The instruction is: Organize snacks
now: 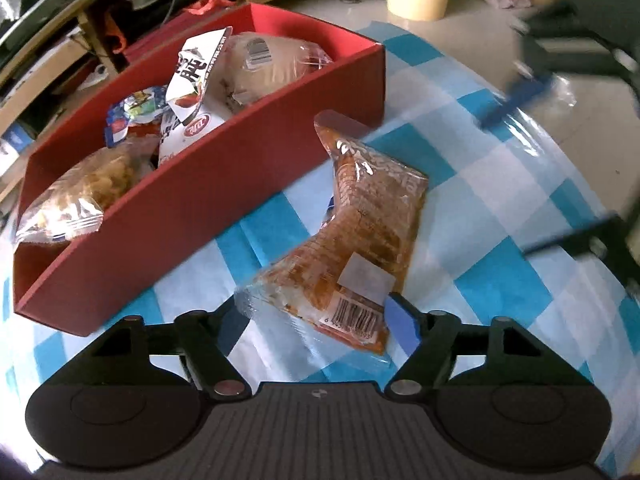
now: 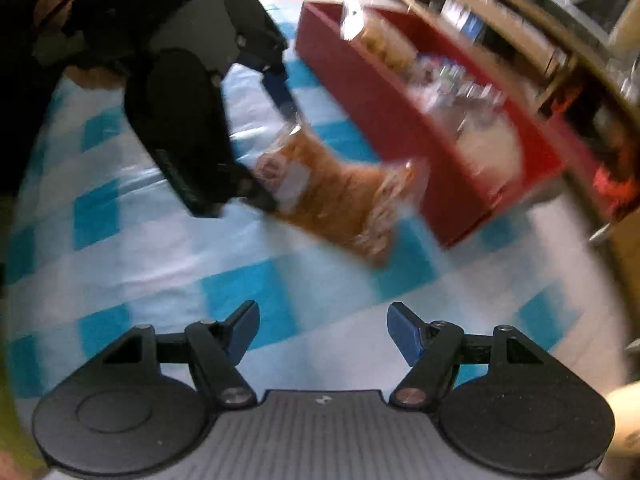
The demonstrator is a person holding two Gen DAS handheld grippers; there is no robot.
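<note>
most of the sorting looks done. the red box (image 1: 224, 184) sits on the blue-and-white checked tablecloth (image 1: 500, 200), running from about 8 o'clock up to 12 o'clock in the left wrist view, and it already holds several packets: a clear bag of pale crunchy pieces (image 1: 76, 196) at its near end, a small blue-and-silver packet (image 1: 136, 114) behind it, a white packet with black lettering (image 1: 196, 80) standing on edge in the middle, and a pale wrapped bun or cake (image 1: 272, 64) at the far end.

one snack is left outside: the orange packet (image 1: 372, 232) lies on the cloth just beside the box's long wall, around the centre of the view, bent in the middle, barcode end toward the camera.

the left gripper (image 1: 316, 316) is spread roughly halfway, and the packet's near end lies between its fingers; the blue pad on the right finger (image 1: 402, 322) is touching or almost touching the packet's edge, the left finger is hidden behind the wrapper, so i cannot tell whether it grips. it looks more like loose contact than a hold.

the right gripper (image 2: 322, 330) is likewise part open with nothing between its fingers, hanging over bare cloth at 6 o'clock, well apart from the packet.

judging from this, what remains is lifting that last packet into the box.
</note>
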